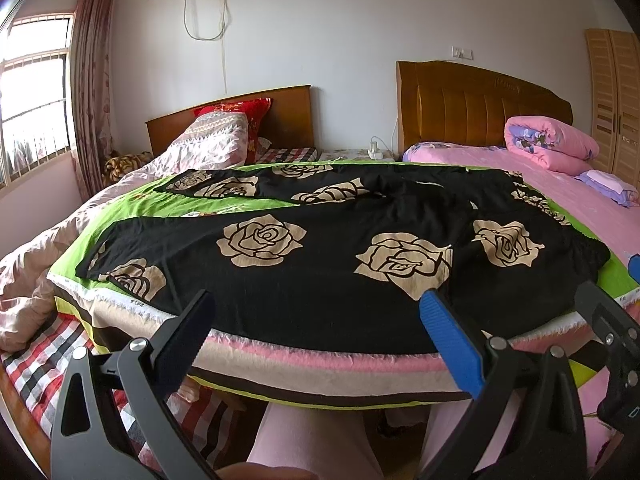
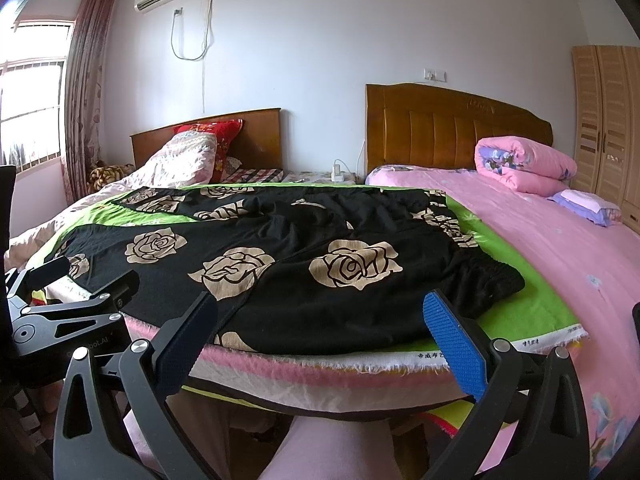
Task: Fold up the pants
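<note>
Open air above pants (image 1: 320, 248); rolled quilt (image 1: 548, 146) well apart.

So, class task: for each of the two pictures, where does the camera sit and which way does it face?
Left wrist: on the left gripper at the bed's foot, facing the headboards across the pants; its open fingers, the person's pink-clad legs and the right gripper at the right edge show.
Right wrist: on the right gripper, further right, same heading, over the waistband; its open fingers, legs and the left gripper at the left show.
Shared: pants, green cloth, pink quilt.
</note>
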`<state>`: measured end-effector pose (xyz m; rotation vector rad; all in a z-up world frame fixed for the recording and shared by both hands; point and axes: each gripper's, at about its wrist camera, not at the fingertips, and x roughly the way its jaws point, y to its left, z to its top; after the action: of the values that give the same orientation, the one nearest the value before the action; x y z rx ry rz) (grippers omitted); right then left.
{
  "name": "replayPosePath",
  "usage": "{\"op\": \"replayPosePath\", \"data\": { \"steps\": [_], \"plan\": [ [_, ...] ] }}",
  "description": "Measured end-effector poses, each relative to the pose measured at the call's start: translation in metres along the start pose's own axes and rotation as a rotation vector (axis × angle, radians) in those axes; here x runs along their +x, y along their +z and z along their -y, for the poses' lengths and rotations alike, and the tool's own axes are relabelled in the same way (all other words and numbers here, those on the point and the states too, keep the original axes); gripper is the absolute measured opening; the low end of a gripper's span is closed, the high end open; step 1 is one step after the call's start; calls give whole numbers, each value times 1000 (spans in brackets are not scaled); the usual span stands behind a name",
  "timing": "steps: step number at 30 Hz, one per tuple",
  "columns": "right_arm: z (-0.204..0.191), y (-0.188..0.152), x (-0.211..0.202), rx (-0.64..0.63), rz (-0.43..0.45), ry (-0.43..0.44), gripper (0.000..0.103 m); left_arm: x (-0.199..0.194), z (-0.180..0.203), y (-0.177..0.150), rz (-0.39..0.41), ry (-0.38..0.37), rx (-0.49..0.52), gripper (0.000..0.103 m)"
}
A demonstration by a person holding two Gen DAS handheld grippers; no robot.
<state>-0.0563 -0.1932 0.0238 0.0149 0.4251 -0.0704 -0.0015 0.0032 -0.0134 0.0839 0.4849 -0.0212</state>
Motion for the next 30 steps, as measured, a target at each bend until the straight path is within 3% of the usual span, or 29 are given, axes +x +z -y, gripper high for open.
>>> {"op": "replayPosePath", "data": {
  "steps": [30],
  "plan": [
    [0,-1,1,5,-10,4,99,2,-1,2,-17,0,-1,102]
  ]
}}
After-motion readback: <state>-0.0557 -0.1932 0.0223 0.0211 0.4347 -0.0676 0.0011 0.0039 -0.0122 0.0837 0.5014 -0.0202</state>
